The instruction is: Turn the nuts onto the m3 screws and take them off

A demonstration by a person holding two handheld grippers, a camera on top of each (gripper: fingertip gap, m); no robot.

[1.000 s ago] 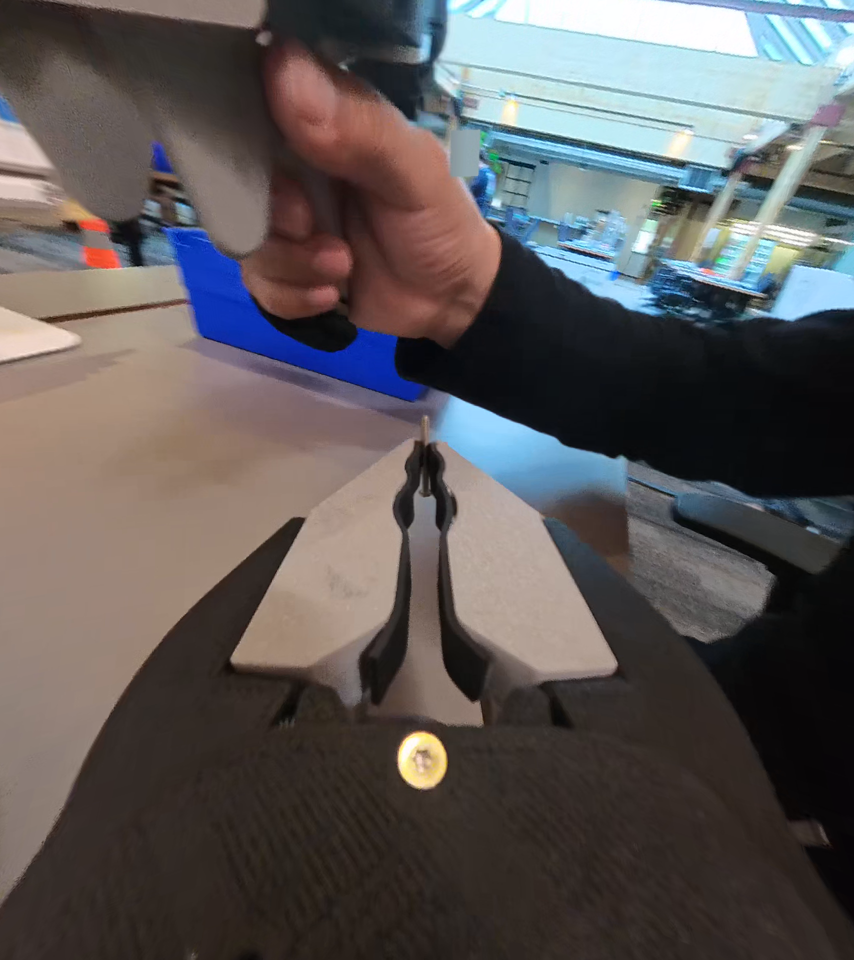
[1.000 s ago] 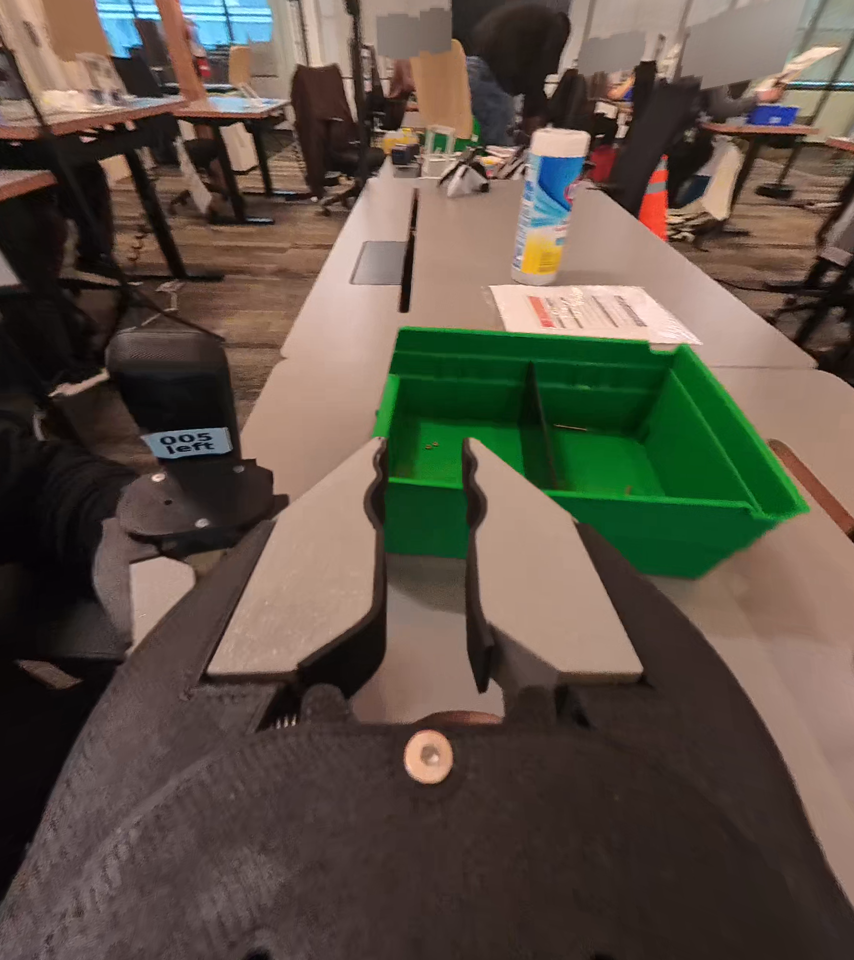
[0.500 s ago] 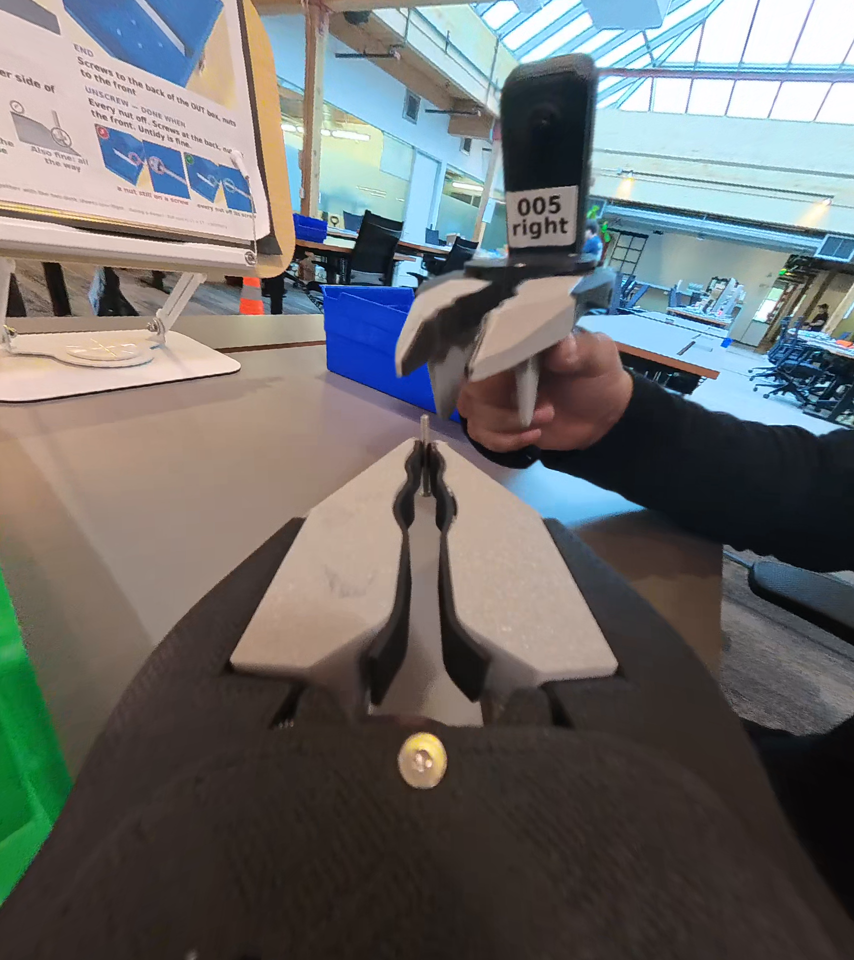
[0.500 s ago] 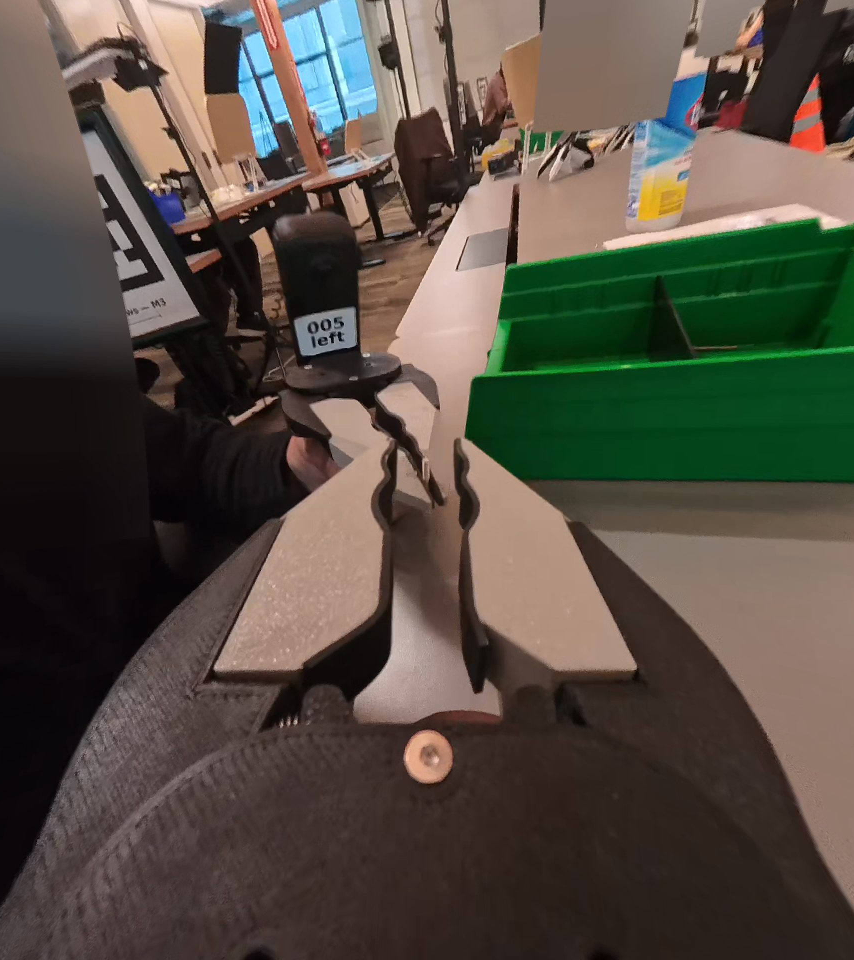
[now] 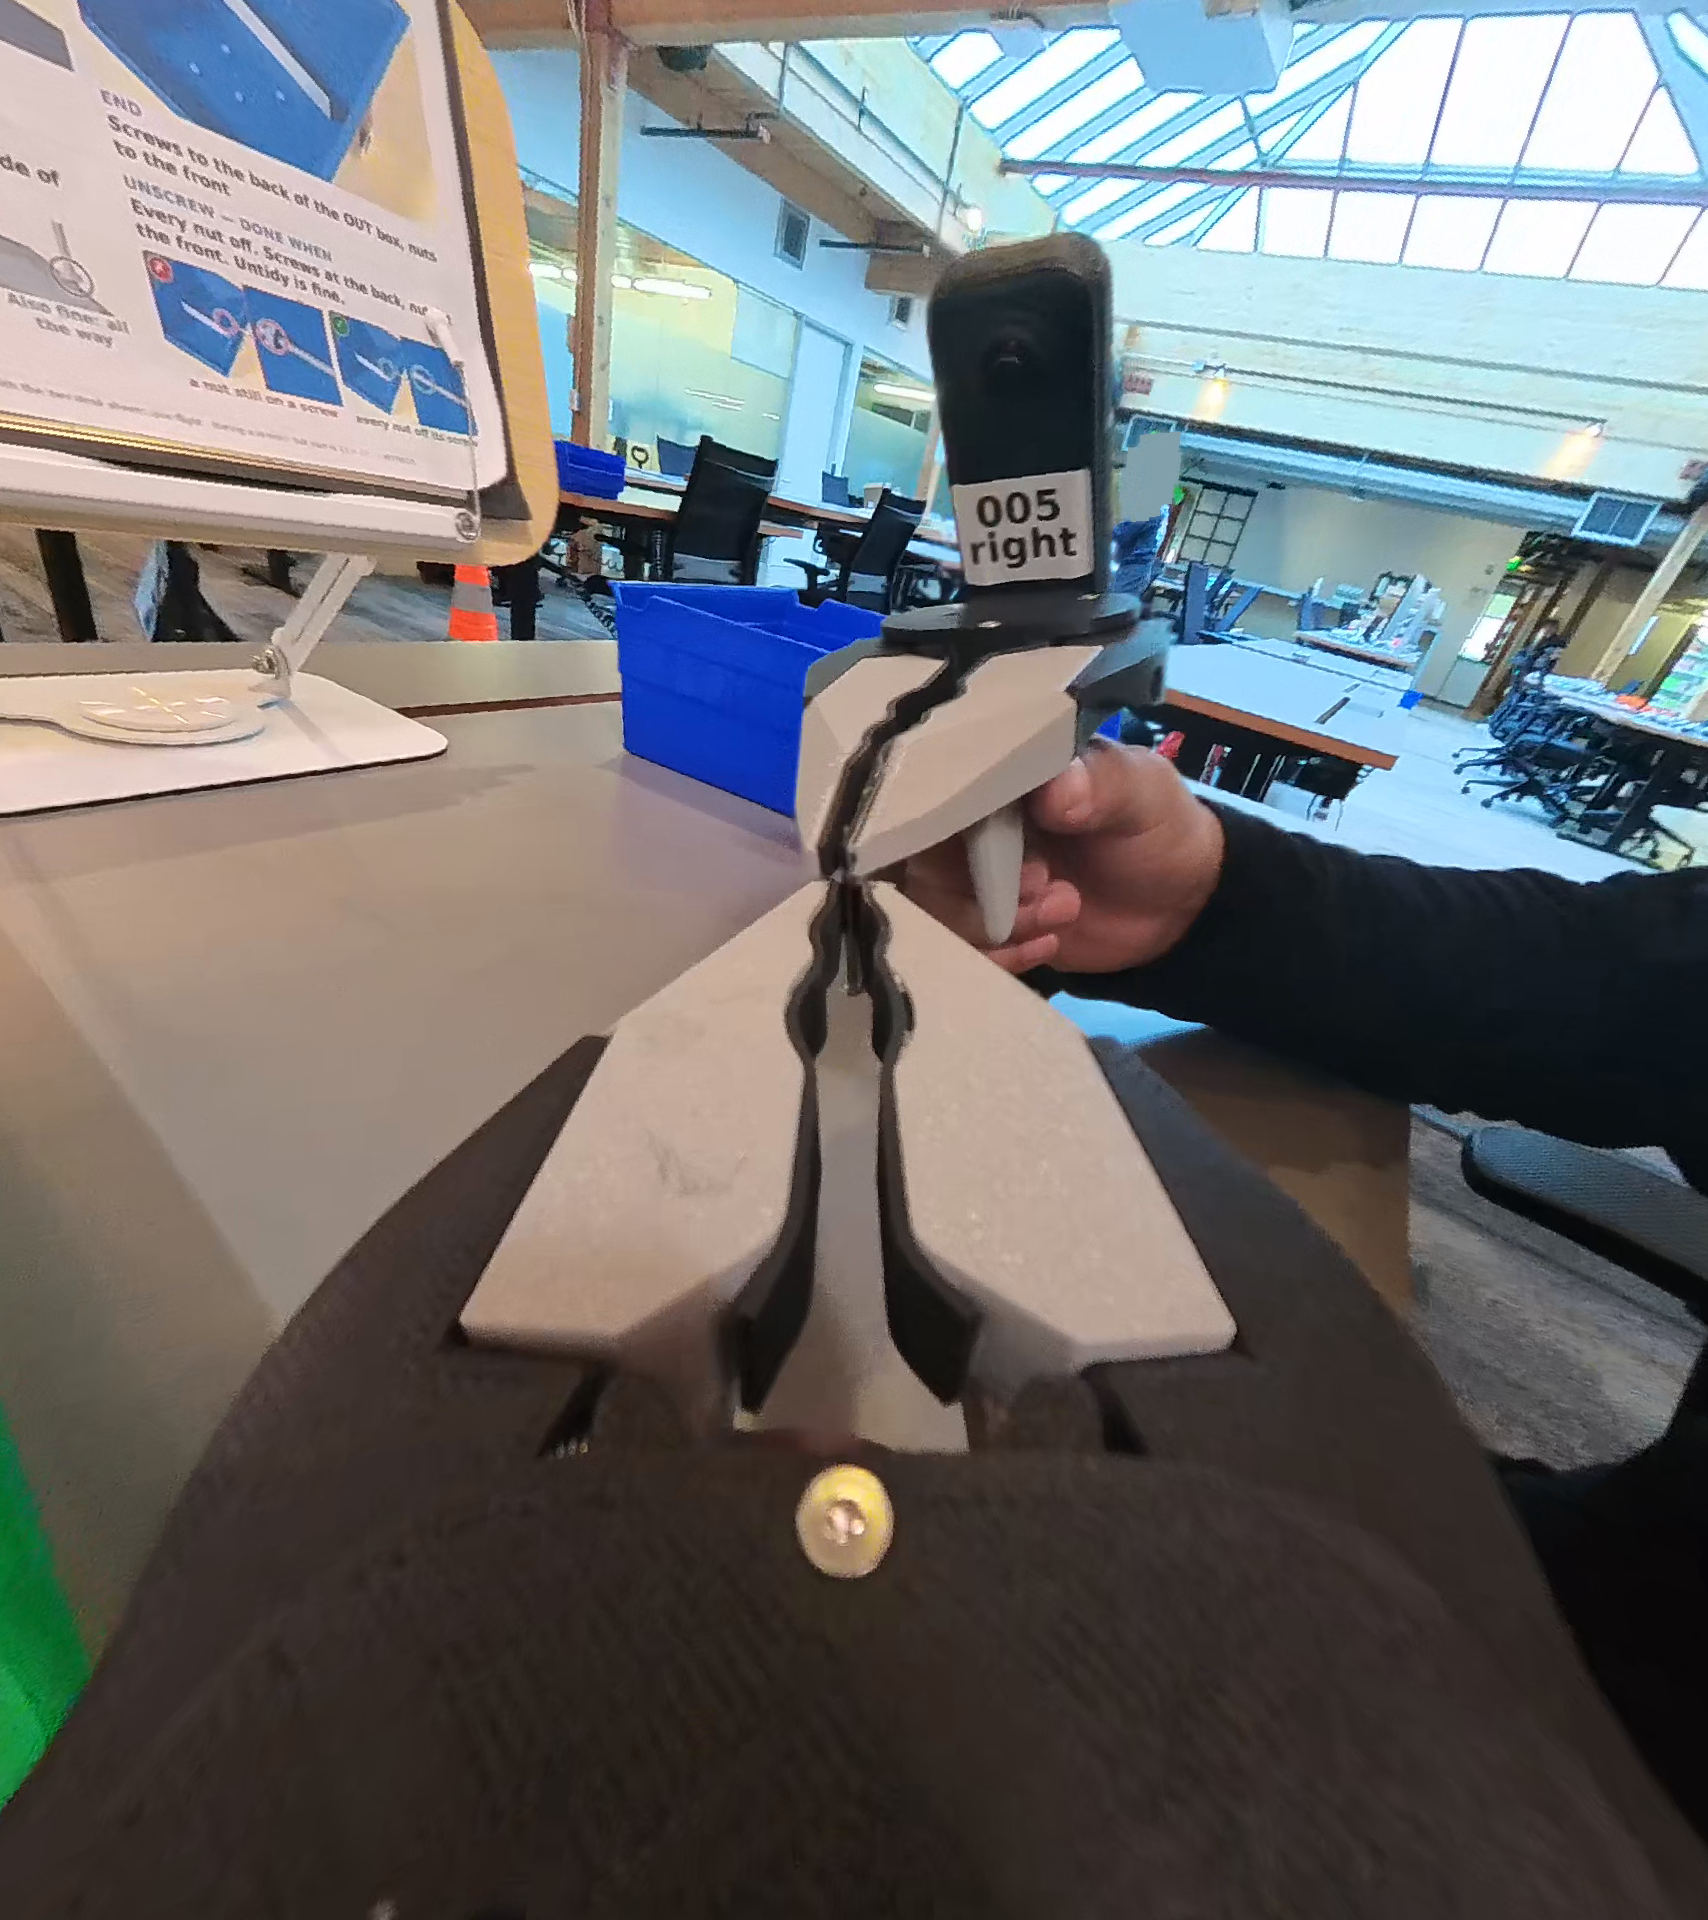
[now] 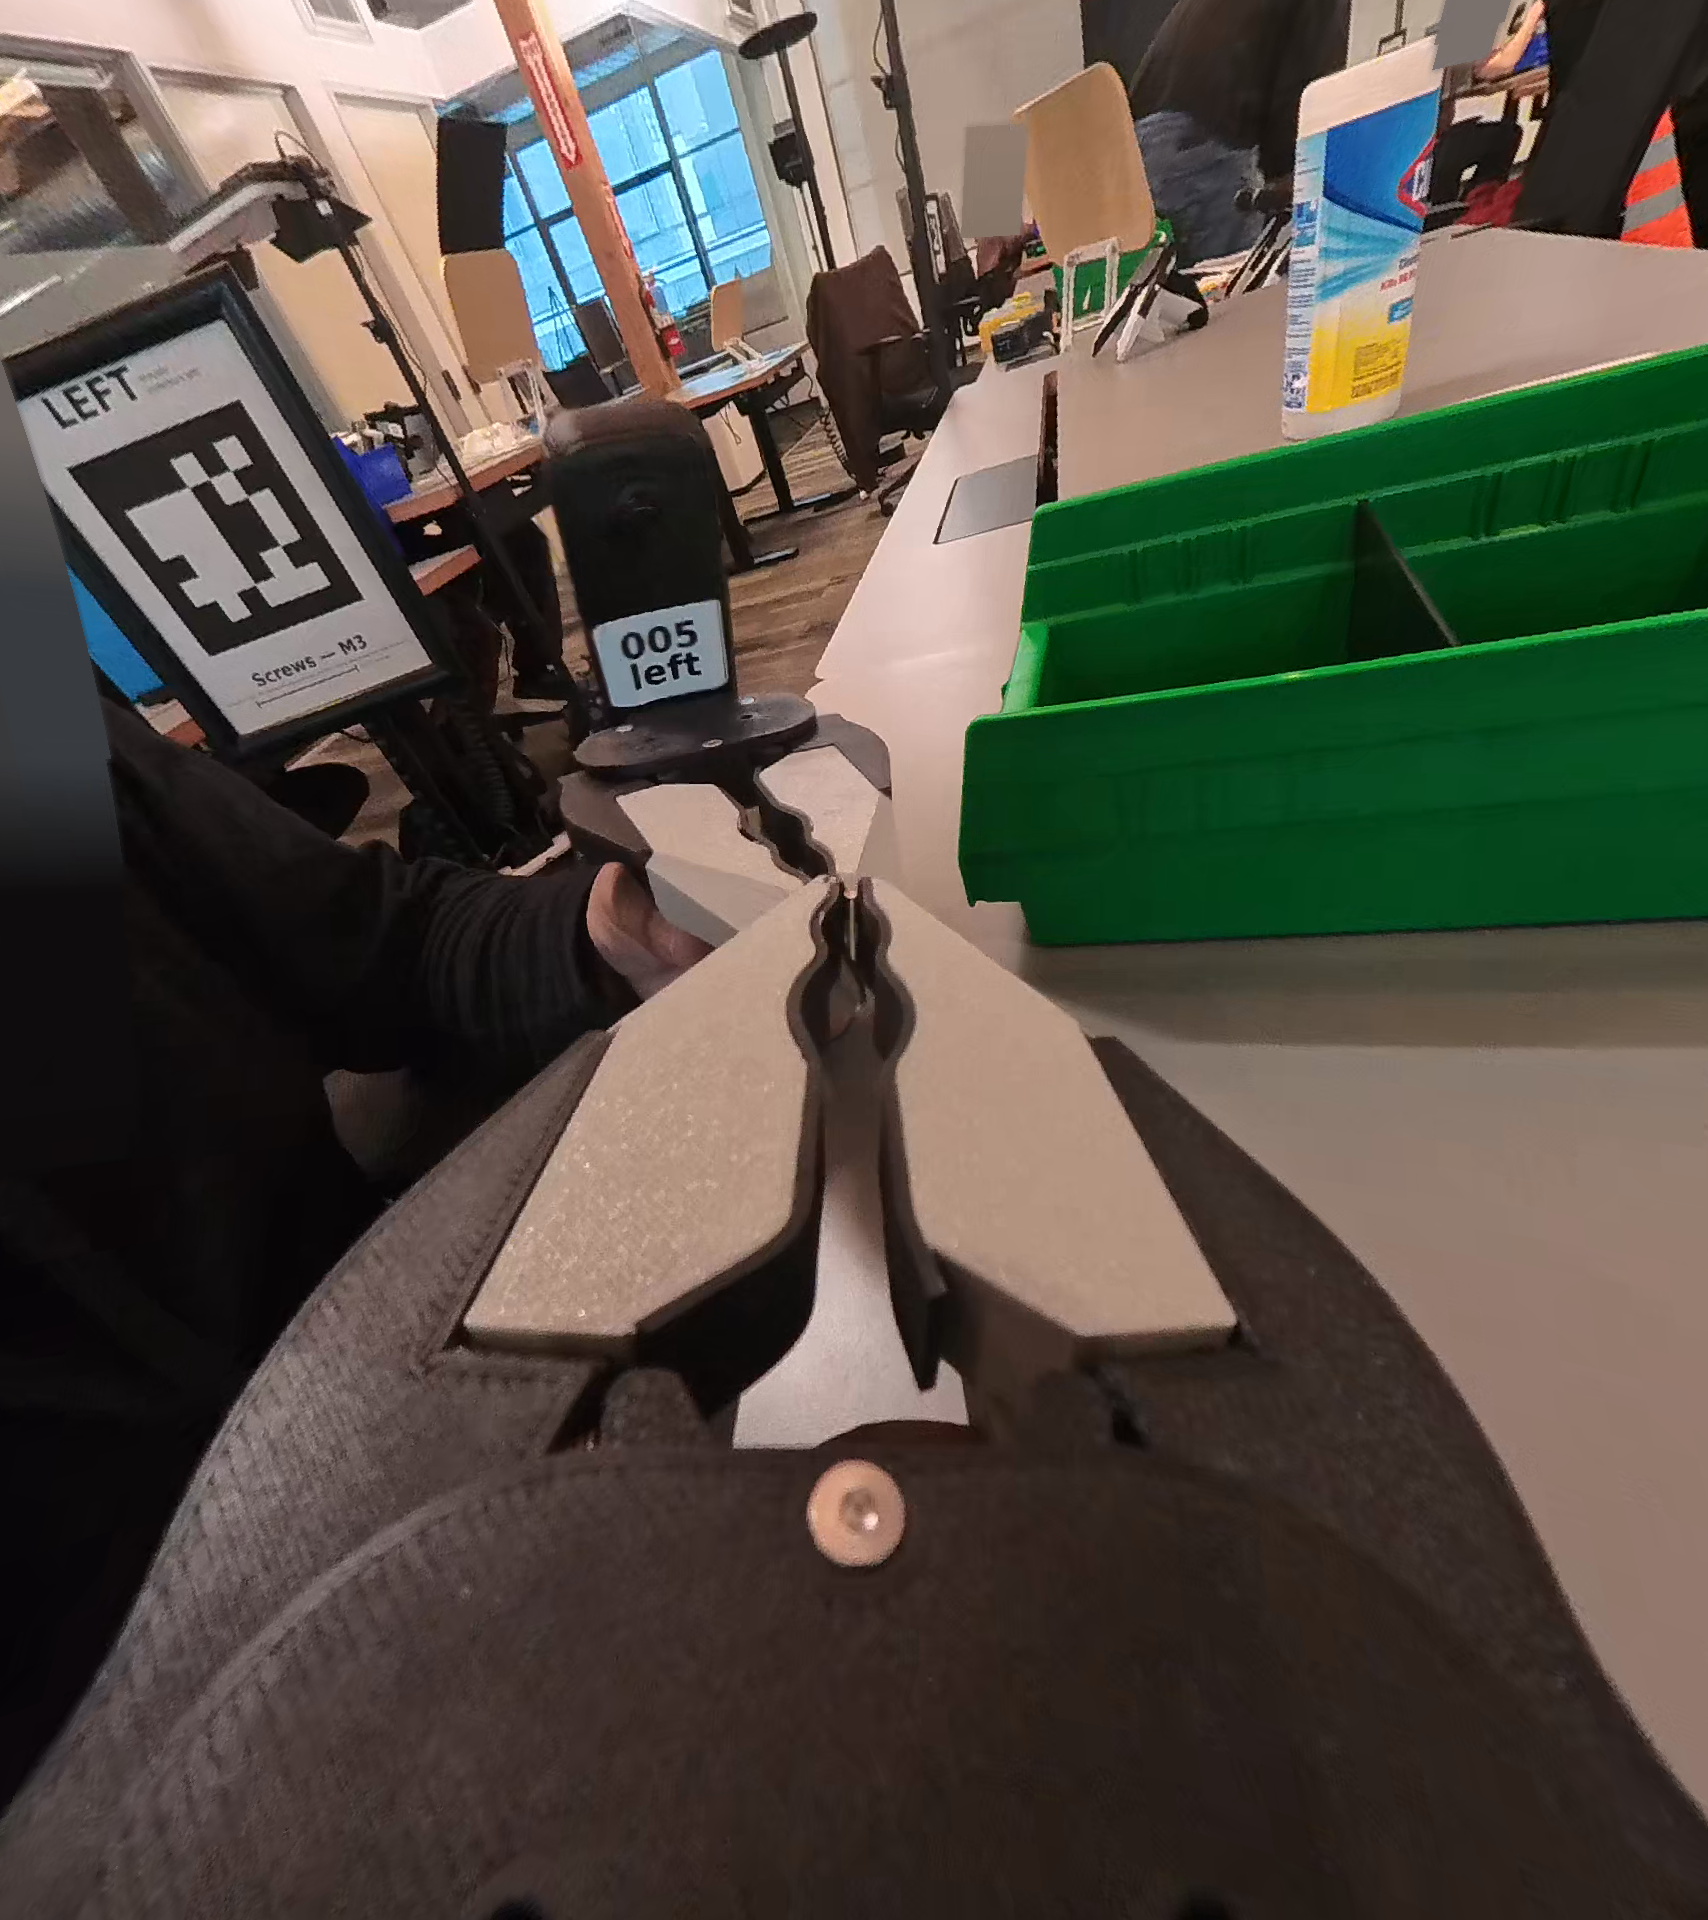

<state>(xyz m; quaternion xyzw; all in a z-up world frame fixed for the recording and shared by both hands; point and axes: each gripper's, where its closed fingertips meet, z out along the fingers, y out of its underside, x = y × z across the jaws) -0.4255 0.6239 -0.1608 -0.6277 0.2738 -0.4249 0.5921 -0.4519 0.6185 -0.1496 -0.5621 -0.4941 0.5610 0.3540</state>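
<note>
A thin M3 screw (image 5: pixel 851 961) is pinched between the tips of my left gripper (image 5: pixel 848 920), which is shut on it. My right gripper (image 5: pixel 842 862) comes in tip to tip from the far side and is shut on the same screw. In the right wrist view the screw (image 6: pixel 855 951) shows as a thin metal shaft between the right gripper (image 6: pixel 845 899) tips, with the left gripper (image 6: pixel 832 871) just beyond. Both are held above the grey table (image 6: pixel 1452 1143). A nut is too small to make out.
A green divided bin (image 6: pixel 1349 810) stands on the table to the right in the right wrist view. A blue bin (image 5: pixel 715 696) and an instruction sheet on a white stand (image 5: pixel 175 727) sit farther back. A wipes canister (image 6: pixel 1349 239) stands behind the green bin. The tips of both grippers are at nearly the same place.
My right gripper was open and apart from the left one. It has swung in to meet the left gripper's tips and shut on the screw's free end. The left gripper kept hold of the screw.
</note>
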